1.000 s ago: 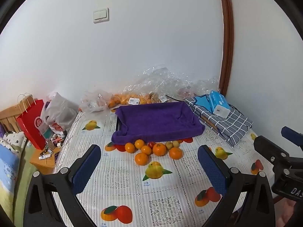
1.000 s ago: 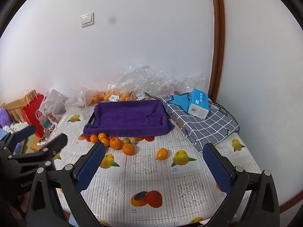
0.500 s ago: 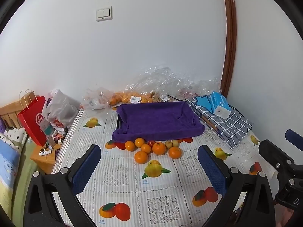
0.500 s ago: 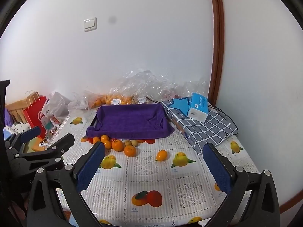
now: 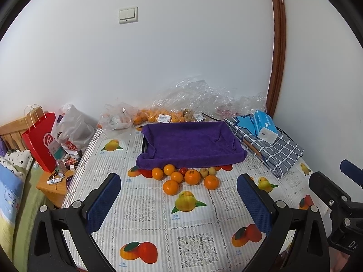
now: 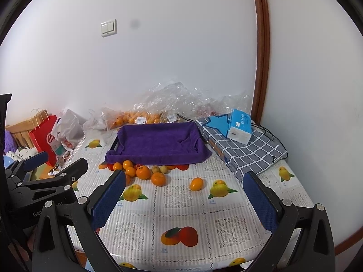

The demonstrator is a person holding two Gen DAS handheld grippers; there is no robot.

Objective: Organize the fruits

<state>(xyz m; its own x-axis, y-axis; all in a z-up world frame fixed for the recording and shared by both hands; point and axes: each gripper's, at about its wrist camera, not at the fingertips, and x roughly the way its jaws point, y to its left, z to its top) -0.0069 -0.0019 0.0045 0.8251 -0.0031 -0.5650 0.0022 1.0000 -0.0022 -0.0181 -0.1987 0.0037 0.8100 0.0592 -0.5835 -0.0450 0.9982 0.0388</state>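
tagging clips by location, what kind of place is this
Probably a room in a home, maybe a bedroom. A table under a fruit-print cover stands in a wall corner, with a wooden nightstand, bedding and shopping bags beside it.

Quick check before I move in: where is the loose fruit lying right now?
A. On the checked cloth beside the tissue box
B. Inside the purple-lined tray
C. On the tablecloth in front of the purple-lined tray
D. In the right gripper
C: the oranges lie clustered on the tablecloth against the front edge of the purple-lined tray, whose inside shows only cloth; one orange lies apart to the right.
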